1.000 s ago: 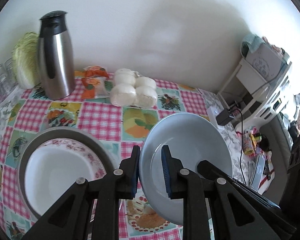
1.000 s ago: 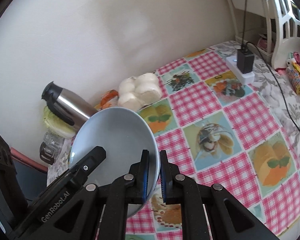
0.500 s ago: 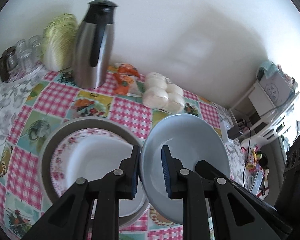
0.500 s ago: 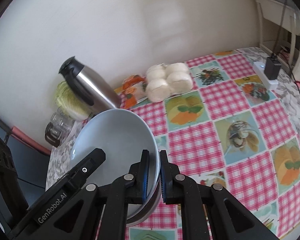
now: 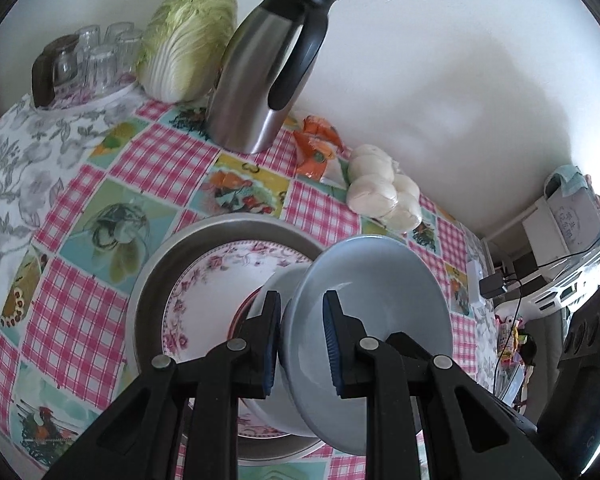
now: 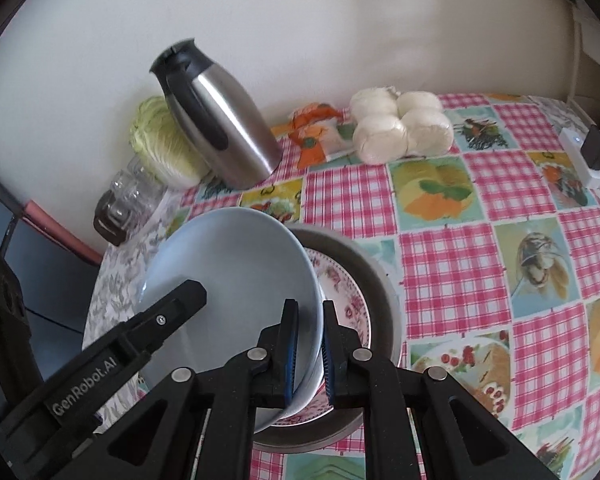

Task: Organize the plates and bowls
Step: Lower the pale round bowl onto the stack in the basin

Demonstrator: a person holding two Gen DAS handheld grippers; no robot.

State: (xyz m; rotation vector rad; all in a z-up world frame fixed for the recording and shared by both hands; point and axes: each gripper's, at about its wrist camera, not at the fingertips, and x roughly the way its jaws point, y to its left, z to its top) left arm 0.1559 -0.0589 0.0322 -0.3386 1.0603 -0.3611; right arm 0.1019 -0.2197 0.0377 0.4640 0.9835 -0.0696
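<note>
1. At six o'clock in each wrist view, nearest the lens, sit the black two-finger grippers: the left gripper (image 5: pixel 302 344) and the right gripper (image 6: pixel 310 350) are each clamped on opposite edges of the same pale blue round ceramic bowl (image 6: pixel 236 280), blue pads pressing its rim from both sides.
2. Just under the bowl, toward the centre of both views, lies a white plate with a pink floral border (image 5: pixel 216 280), with a white bowl (image 5: pixel 282 284) resting on it, partly hidden; whether the blue bowl touches the white one I cannot tell.
3. The floral plate rests inside a wide grey metal basin (image 5: pixel 172 256), which stands on the pink-checked tablecloth with fruit pictures (image 6: pixel 460 264).
4. Farther off, at twelve o'clock in the right view, stands a brushed-steel thermos jug with black handle and lid (image 6: pixel 216 120).
5. At ten o'clock of the jug a pale green napa cabbage (image 6: pixel 160 144) leans by the wall, clear drinking glasses (image 6: pixel 132 192) beside it.
6. At two o'clock a bag of white steamed buns (image 6: pixel 400 124) lies next to an orange-printed plastic packet (image 6: pixel 316 132).
7. At three o'clock, a white power strip with a black plug (image 6: pixel 584 152).
</note>
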